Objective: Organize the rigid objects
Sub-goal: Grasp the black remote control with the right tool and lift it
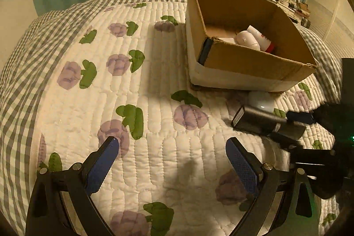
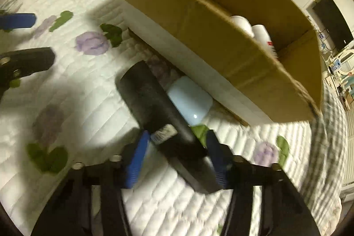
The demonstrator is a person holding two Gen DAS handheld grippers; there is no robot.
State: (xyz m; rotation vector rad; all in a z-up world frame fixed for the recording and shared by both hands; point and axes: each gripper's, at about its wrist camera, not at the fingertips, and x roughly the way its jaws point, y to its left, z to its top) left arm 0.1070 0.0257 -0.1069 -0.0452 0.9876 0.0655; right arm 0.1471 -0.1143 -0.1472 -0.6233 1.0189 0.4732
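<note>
Gripping a smooth black block [image 2: 154, 107] in blue-ribbed pads, right gripper [image 2: 177, 158] nears cardboard box [image 2: 199, 21]; left gripper [image 1: 172, 152] wide

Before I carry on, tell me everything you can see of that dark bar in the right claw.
The dark bar is long, blocky and matte black, apparently hard plastic or metal, with a small pale label near the gripped end. The right claw holds it between blue pads, angled above the quilt. Its far end points toward the cardboard box, beside a white rounded case; contact is unclear.

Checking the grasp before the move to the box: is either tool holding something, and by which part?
The right tool grips the long black object near its labelled end closest to the camera. The left tool is open, holding nothing.
</note>
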